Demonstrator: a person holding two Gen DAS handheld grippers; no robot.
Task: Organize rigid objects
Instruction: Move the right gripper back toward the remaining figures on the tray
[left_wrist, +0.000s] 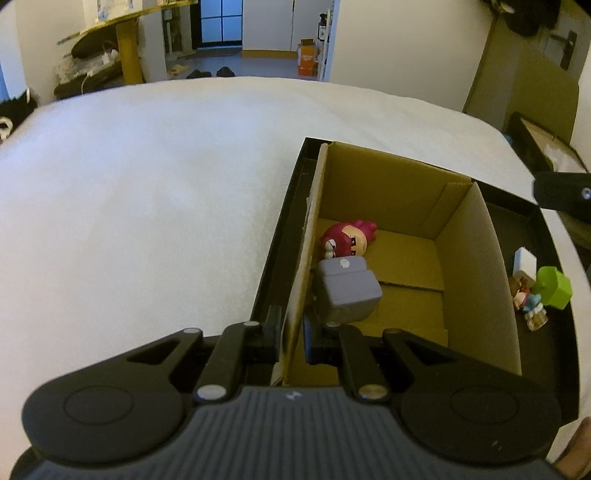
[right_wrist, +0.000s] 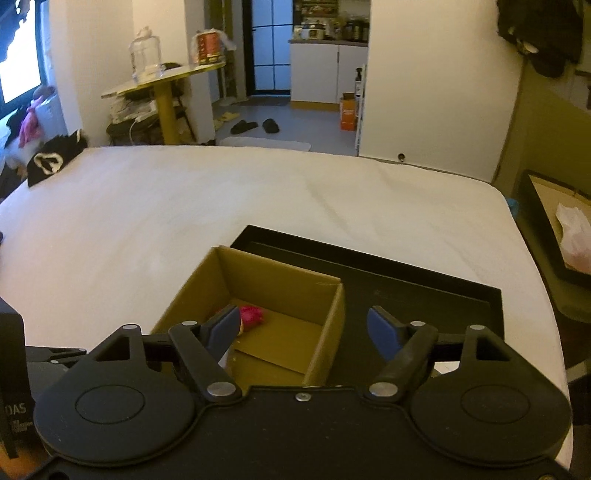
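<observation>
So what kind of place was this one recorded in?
Most likely a small lived-in flat, filmed over a bed. A white mattress fills the foreground, slippers lie on the grey floor, and a kitchen counter crowded with jars and a cooker shows through the doorway beyond.

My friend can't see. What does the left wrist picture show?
The left gripper is shut on the near wall of a cardboard box sitting in a black tray on a white bed. Inside the box lie a pink toy figure and a grey block; small toys sit in the tray beside it.
</observation>
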